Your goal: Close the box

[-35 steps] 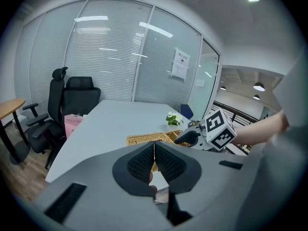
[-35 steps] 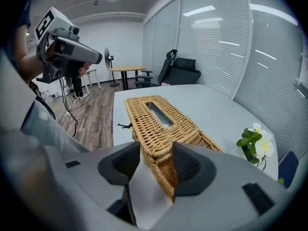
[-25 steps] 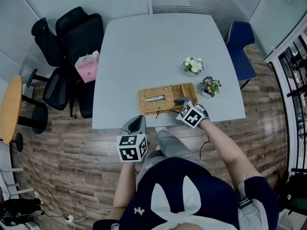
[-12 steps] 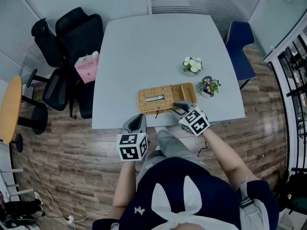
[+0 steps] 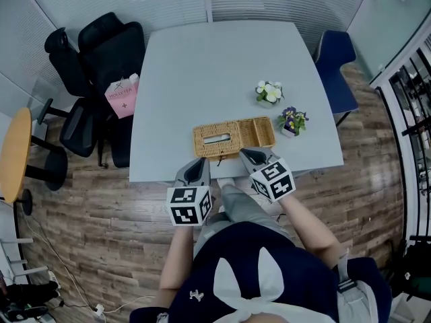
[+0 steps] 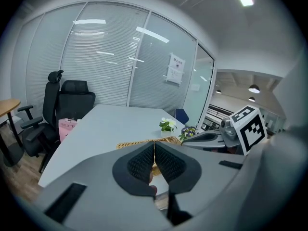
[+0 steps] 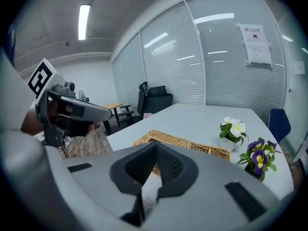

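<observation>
The wicker box lies near the table's front edge, long side across. Its left half shows a top with a slot, and its right half shows an open wicker hollow. My right gripper is shut and empty, just in front of the box's right half, apart from it. At the table's front edge my left gripper is also shut with nothing in it. The left gripper view has the box beyond the closed jaws. From the right gripper view the box lies ahead of the closed jaws.
Two small flower pots, white and purple, stand right of the box. The grey table stretches behind it. Black office chairs with a pink bag are at the left, and a blue chair at the right.
My right gripper has drawn back from the box's right half toward the table's front edge, and its jaws have closed. The left gripper has barely moved.
</observation>
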The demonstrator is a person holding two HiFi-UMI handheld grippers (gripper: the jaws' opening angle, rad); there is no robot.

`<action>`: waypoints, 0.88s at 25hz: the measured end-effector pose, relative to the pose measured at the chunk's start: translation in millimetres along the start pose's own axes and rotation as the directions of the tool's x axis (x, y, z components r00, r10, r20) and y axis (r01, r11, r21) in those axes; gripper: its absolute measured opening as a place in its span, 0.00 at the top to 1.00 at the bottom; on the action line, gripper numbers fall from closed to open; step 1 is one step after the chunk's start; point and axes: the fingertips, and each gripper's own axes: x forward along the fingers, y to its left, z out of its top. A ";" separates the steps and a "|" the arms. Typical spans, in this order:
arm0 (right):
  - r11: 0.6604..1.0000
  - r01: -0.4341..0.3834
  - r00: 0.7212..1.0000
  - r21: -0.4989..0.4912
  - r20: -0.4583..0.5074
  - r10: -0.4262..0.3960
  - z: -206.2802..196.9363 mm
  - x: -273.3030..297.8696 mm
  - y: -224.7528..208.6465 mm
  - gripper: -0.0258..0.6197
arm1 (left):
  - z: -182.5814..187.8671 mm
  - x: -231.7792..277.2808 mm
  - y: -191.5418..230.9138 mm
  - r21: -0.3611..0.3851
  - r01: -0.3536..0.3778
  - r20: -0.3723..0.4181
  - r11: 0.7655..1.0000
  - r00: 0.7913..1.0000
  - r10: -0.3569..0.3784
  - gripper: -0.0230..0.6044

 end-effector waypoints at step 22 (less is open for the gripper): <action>1.000 -0.021 0.998 0.016 0.065 0.020 11.0 -27.8 32.8 0.96 | -4.0 -10.7 -24.3 0.008 0.021 0.032 1.000 0.999 -0.022 0.93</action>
